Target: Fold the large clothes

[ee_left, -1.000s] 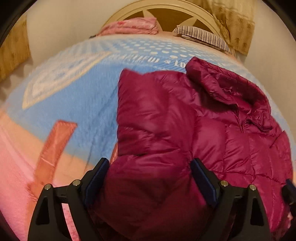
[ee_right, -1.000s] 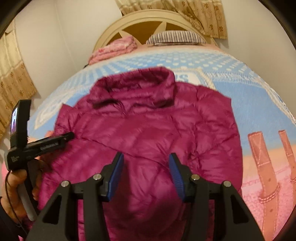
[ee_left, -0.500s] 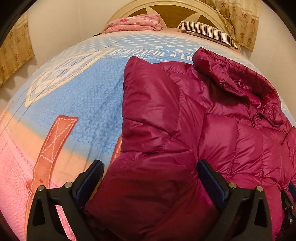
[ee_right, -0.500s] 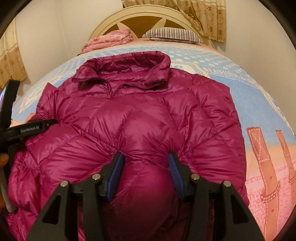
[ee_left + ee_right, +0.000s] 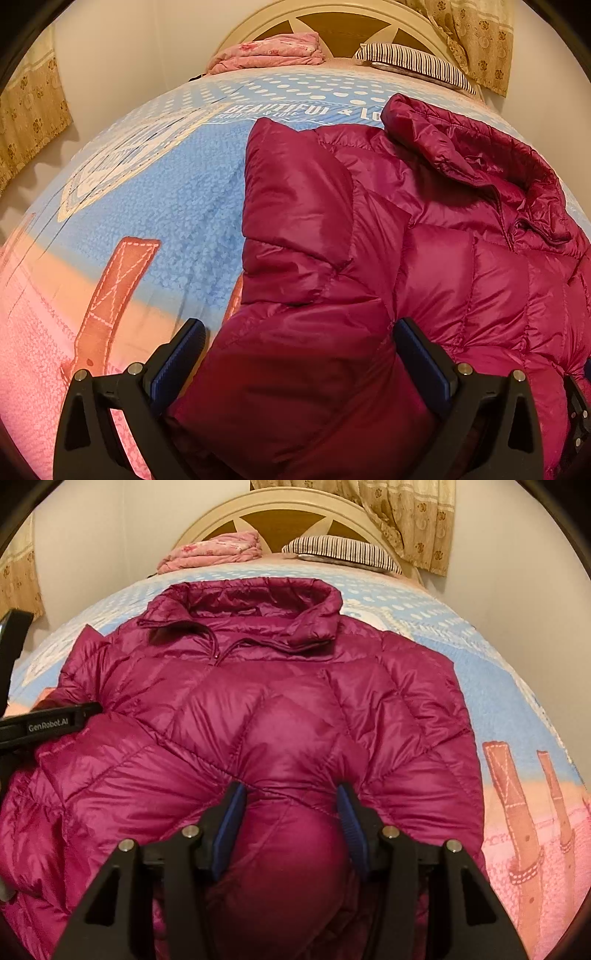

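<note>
Black claw [image 5: 299, 354], blue ribbed pads [image 5: 177, 354], silver screws, GenRobot.AI lettering

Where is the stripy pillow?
The striped pillow lies at the far end of the bed, against the headboard, right of the folded pink blanket and beyond the jacket.

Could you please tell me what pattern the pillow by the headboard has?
The pillow has dark and white stripes, clearest in the right wrist view.

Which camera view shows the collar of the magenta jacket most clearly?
The right wrist view: the collar faces the camera, with its whole rim and the zipper opening below it visible. In the left wrist view the collar appears only from the side, at the right, strongly bent by the lens.
</note>
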A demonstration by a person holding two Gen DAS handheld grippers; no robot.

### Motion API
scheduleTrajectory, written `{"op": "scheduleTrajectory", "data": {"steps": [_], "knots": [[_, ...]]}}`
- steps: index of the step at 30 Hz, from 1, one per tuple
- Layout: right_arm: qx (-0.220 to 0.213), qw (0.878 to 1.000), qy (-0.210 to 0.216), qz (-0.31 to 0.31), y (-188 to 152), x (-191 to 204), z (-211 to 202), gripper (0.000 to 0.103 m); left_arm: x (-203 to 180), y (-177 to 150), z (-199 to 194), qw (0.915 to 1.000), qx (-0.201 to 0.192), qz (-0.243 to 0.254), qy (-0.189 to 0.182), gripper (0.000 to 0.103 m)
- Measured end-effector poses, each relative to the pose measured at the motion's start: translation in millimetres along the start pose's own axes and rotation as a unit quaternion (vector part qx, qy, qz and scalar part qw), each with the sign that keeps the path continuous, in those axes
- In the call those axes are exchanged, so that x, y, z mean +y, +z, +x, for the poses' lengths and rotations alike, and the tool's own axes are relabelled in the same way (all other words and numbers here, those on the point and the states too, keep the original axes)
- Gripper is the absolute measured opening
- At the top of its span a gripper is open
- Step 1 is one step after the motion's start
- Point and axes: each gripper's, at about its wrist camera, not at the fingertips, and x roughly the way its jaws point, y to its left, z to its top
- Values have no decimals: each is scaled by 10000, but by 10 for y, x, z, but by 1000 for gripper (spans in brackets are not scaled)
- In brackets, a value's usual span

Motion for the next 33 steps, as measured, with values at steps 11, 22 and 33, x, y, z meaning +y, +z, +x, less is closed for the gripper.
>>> {"op": "scheduleTrajectory", "data": {"steps": [11, 22, 33], "knots": [[-9, 10000, -48, -29, -3, 17, 6, 55, 3, -9, 0, 10000, -11, 12, 19, 102], [33, 10000, 4, -24, 4, 9, 2, 58, -16, 60, -129, 9996, 22, 218, 199, 102], [-133, 9970, 698, 314, 641, -477, -258, 76, 24, 800, -634, 9969, -633, 423, -221, 102]]}}
